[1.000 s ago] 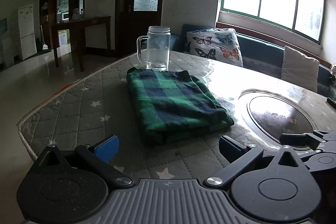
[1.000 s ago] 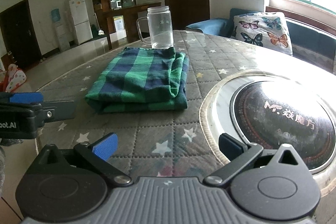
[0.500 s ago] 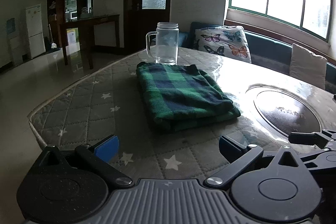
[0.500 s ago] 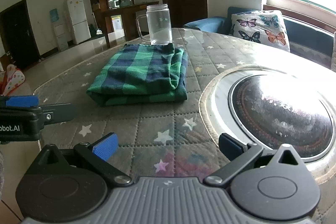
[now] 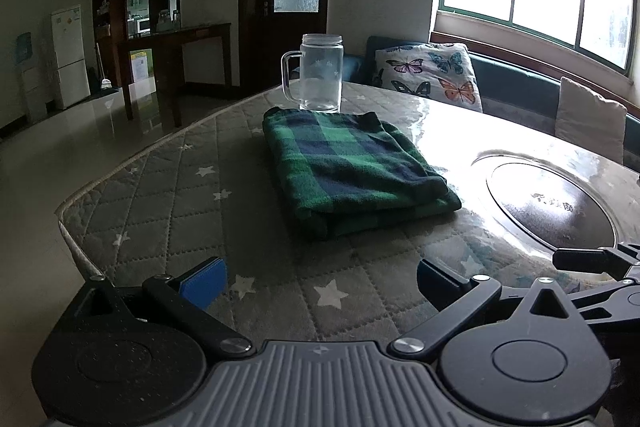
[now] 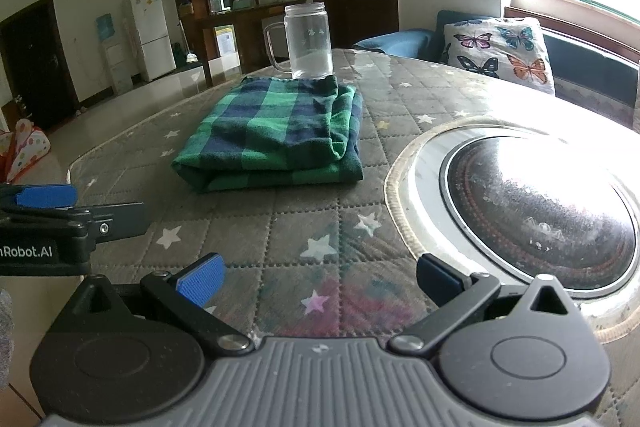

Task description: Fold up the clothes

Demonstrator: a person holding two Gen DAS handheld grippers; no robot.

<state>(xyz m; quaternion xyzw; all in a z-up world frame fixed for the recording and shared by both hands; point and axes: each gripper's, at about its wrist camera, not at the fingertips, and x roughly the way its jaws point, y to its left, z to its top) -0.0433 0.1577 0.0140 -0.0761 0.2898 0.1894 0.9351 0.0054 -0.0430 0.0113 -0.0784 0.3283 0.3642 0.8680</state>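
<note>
Both tongs are spread wide and hold nothing: the left tongs (image 5: 322, 277) and the right tongs (image 6: 320, 277) sit level, side by side at the near edge.

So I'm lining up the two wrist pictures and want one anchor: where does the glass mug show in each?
Left wrist: the mug stands upper centre, just beyond the far edge of the folded cloth, handle to the left.
Right wrist: the mug stands upper centre, slightly left, again behind the cloth.
Shared landmark: the butterfly cushion, right of the mug in both.
</note>
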